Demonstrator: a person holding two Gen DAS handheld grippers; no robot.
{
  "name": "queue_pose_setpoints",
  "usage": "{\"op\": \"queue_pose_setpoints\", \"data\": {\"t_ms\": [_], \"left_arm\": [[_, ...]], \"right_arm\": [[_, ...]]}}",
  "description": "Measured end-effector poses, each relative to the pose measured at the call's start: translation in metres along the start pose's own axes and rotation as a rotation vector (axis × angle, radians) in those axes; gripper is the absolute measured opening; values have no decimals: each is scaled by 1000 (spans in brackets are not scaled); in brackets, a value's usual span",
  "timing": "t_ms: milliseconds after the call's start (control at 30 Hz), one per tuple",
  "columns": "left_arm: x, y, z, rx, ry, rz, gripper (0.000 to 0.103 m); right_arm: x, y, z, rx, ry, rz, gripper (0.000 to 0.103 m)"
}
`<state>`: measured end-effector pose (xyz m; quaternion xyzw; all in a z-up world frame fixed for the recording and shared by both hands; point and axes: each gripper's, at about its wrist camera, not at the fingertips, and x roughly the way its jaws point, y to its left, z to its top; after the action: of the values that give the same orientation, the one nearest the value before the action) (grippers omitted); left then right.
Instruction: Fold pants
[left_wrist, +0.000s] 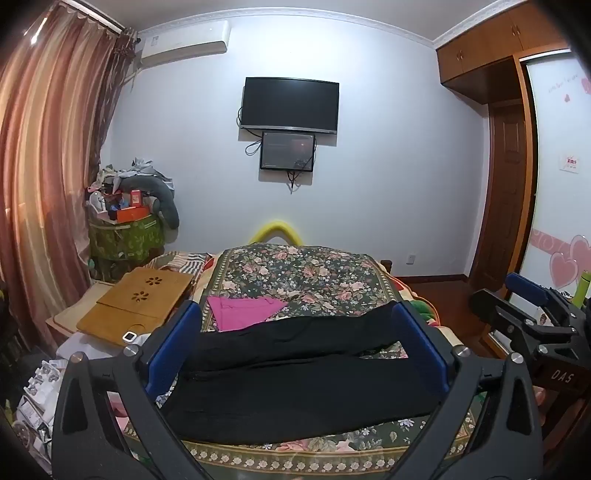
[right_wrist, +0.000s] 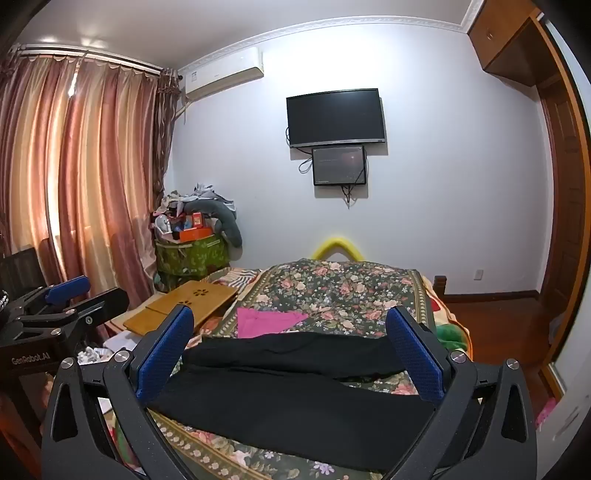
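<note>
Between and below both spread, empty tongs, left gripper (left_wrist: 295, 347) and right gripper (right_wrist: 290, 352), lie black fabric pants (left_wrist: 295, 387) on the floral bedspread (left_wrist: 295, 277); I'd pinch matching ends squarely, lifting evenly.

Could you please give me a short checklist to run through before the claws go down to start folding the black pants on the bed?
1. Left claw open and empty: ok, fingers spread wide, nothing between them.
2. Right claw open and empty: ok, same stance.
3. Black pants laid out on the floral bedspread: ok, both legs lie across the view, apart at the right end.
4. Pants flat, no bunching: cannot tell, the black cloth hides its creases.
5. Pink garment clear of the pants: not ok, its near edge meets or slips under the far leg.
6. Claws apart from each other: ok, the right claw sits off to the side in the left view.
</note>
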<state>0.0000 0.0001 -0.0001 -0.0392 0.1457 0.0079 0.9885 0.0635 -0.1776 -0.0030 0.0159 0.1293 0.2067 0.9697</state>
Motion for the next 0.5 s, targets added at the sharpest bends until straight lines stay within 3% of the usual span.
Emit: {"op": "queue_pose_setpoints", "data": {"t_ms": [500], "left_arm": [[7, -8, 1, 12, -13, -14, 103]], "right_arm": [[0, -5, 3, 0, 1, -6, 103]]}}
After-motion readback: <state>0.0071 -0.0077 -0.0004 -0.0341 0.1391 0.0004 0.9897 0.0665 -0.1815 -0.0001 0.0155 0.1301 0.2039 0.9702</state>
